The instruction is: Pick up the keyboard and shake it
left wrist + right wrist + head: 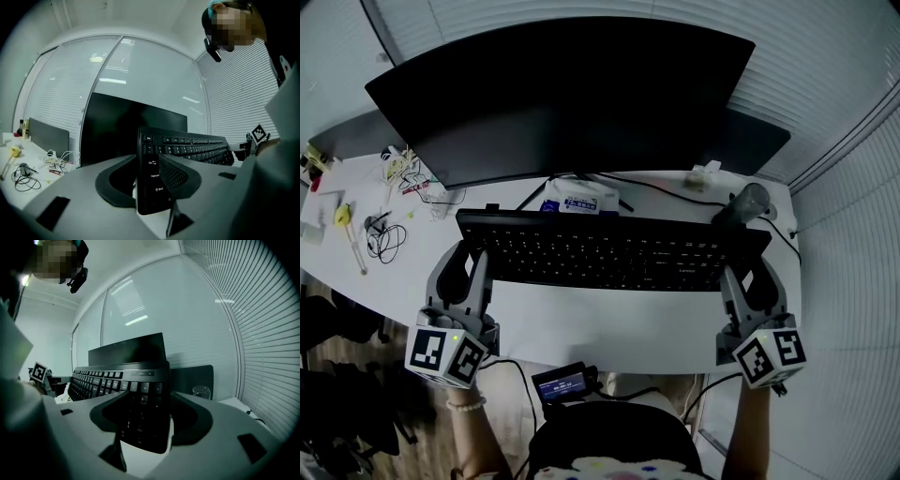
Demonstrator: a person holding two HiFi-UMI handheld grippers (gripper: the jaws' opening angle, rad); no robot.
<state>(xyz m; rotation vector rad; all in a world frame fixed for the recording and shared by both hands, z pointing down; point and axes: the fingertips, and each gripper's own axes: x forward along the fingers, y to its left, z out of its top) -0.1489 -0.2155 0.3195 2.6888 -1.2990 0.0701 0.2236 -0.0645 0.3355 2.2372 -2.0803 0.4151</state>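
Observation:
A black keyboard (609, 248) hangs level in front of the monitor, above the white desk (609, 323), held at both ends. My left gripper (469, 255) is shut on its left end. In the left gripper view the gripper (147, 174) clamps the end of the keyboard (152, 185) that carries the Shift key. My right gripper (750, 265) is shut on the right end. In the right gripper view the gripper (143, 414) squeezes the number-pad end of the keyboard (140, 425) from both sides.
A wide curved monitor (572, 94) stands close behind the keyboard. A white packet (577, 202) and a glass (748, 202) sit under it. Tangled cables (384, 234) and small items lie at the desk's left. A small lit device (562, 382) is near the front edge.

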